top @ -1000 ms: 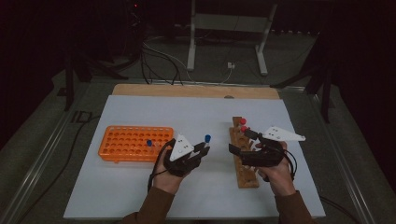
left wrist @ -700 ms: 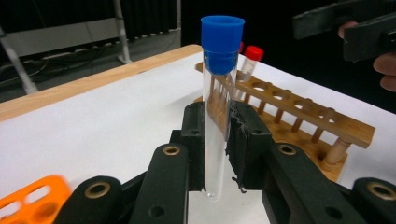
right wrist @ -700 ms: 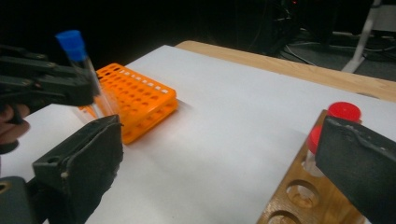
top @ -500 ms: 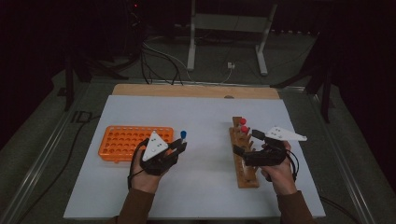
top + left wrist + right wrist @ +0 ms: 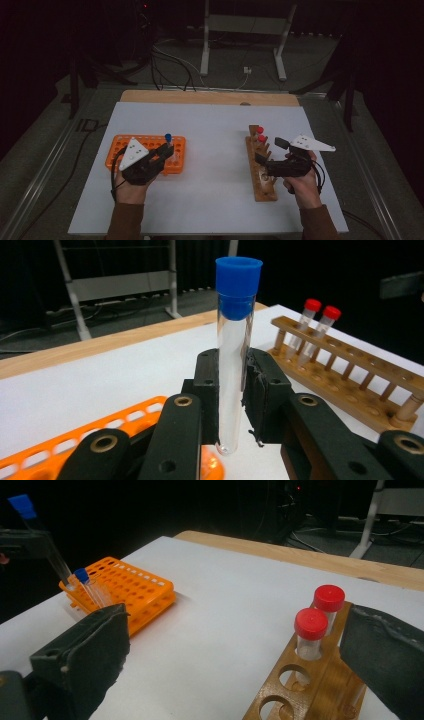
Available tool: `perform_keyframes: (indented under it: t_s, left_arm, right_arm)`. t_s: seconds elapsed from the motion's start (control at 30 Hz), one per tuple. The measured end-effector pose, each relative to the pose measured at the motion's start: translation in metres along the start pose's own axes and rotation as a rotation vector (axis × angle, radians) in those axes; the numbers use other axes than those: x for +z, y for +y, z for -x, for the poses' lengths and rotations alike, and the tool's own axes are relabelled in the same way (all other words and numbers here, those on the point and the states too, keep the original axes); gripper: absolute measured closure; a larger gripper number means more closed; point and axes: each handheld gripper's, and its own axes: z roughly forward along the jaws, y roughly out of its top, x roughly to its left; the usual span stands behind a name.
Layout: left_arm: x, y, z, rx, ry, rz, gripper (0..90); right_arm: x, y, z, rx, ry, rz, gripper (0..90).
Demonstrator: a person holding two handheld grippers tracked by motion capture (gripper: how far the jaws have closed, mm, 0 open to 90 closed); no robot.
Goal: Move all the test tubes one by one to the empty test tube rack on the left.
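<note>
1. My left gripper is clamped on a blue-capped test tube; in the left gripper view the two pads press the glass from both sides, and the tube stands upright with its cap well above the jaws.
2. In the high view that tube sits over the right end of the orange tube rack, at about 9 o'clock from the table's centre.
3. Its rounded bottom hangs just above the rack's edge in the left gripper view; I cannot tell whether it touches.
4. A second blue-capped tube leans in the orange rack, seen in the right gripper view.
5. My right gripper has its jaws wide apart with nothing pressed between them; they have just been opening.
6. It hovers at the wooden tube rack, at about 3 o'clock on the white table.
7. Two red-capped tubes stand side by side at the wooden rack's far end, between the open jaws in the right gripper view but untouched.
</note>
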Motion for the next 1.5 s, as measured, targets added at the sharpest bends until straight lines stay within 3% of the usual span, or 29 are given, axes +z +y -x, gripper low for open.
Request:
perform_keyframes:
  t_s: [0.17, 0.43, 0.73, 0.83, 1.03, 1.27, 1.5]
  left_arm:
    - [-0.009, -0.003, -0.012, -0.018, 0.043, 0.002, 77.3]
    - [-0.01, -0.015, -0.025, -0.035, 0.124, -0.002, 77.3]
    - [0.0, -0.034, -0.036, -0.056, 0.192, -0.012, 77.3]
    - [0.007, -0.042, -0.038, -0.062, 0.193, -0.038, 77.3]
    - [0.019, -0.053, -0.035, -0.023, 0.201, -0.117, 77.3]
    - [0.019, -0.063, -0.036, -0.002, 0.204, -0.221, 77.4]
    - [0.021, -0.067, -0.035, -0.011, 0.191, -0.253, 77.6]
  right_arm:
    - [0.0, 0.0, 0.001, 0.002, 0.0, 0.0, 0.2]
    - [0.0, -0.001, 0.0, 0.006, -0.002, 0.001, 0.2]
    - [0.0, -0.001, 0.001, 0.006, -0.002, 0.005, 0.2]
    - [0.0, -0.001, 0.0, 0.004, -0.001, 0.005, 0.2]
    - [0.001, -0.002, 0.002, 0.01, -0.004, 0.0, 0.2]
    - [-0.001, -0.002, 0.003, 0.013, -0.005, 0.008, 0.2]
    - [-0.001, -0.002, 0.003, 0.013, -0.008, 0.005, 0.2]
